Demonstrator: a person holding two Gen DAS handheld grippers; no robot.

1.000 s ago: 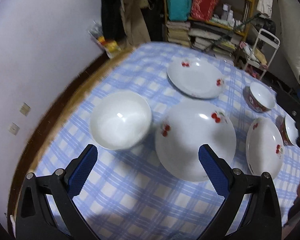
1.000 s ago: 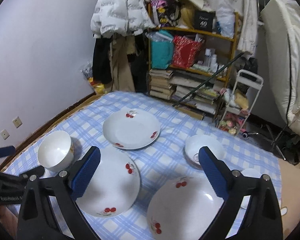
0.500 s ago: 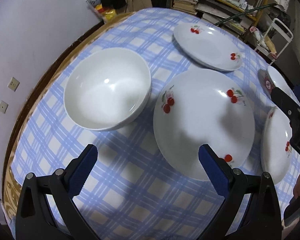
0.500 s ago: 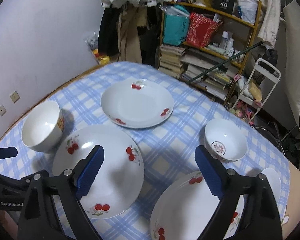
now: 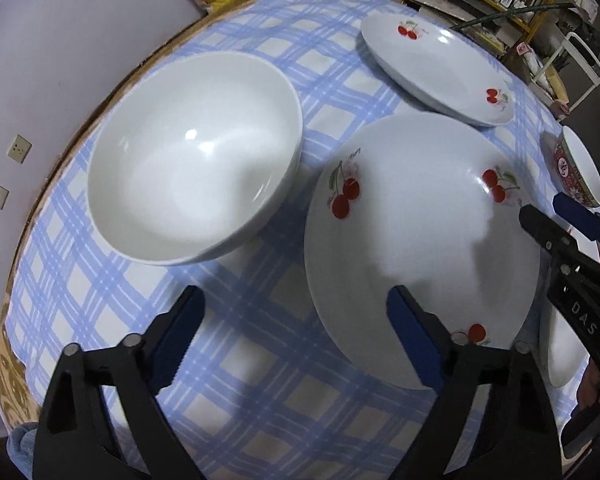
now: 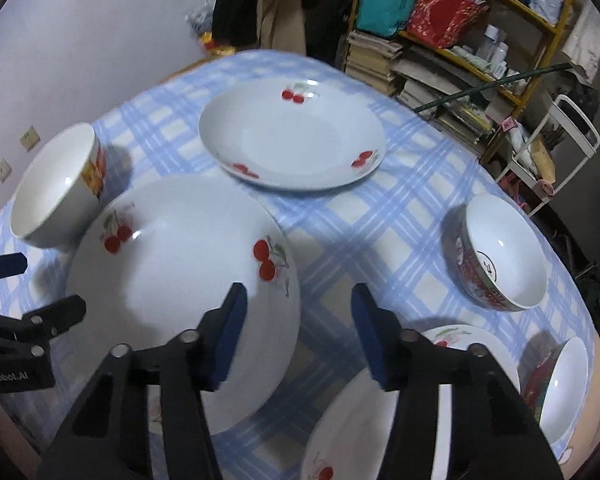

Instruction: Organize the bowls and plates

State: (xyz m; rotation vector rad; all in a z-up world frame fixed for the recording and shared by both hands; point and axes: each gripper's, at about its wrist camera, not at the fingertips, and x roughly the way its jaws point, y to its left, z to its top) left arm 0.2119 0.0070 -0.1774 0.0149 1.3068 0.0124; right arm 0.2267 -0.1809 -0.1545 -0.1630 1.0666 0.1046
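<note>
A white cherry-print plate (image 5: 416, 240) lies in the middle of the blue checked table; it also shows in the right wrist view (image 6: 180, 284). A large white bowl (image 5: 192, 156) stands to its left, also in the right wrist view (image 6: 56, 188). A second cherry plate (image 5: 436, 68) lies behind, also in the right wrist view (image 6: 292, 136). My left gripper (image 5: 296, 336) is open and empty, low over the near plate's left rim. My right gripper (image 6: 296, 332) is open and empty, jaws narrower, at that plate's right rim. A third cherry plate (image 6: 360, 424) lies under it.
Two red-patterned bowls (image 6: 500, 252) (image 6: 560, 384) stand at the table's right side. The round table's wooden edge (image 5: 28, 224) runs close to the white wall on the left. A cluttered shelf (image 6: 452, 40) and a white cart (image 6: 556, 148) stand behind the table.
Both grippers have dropped lower and moved closer to the middle cherry plate. The right gripper's jaws have narrowed. No dish has moved.
</note>
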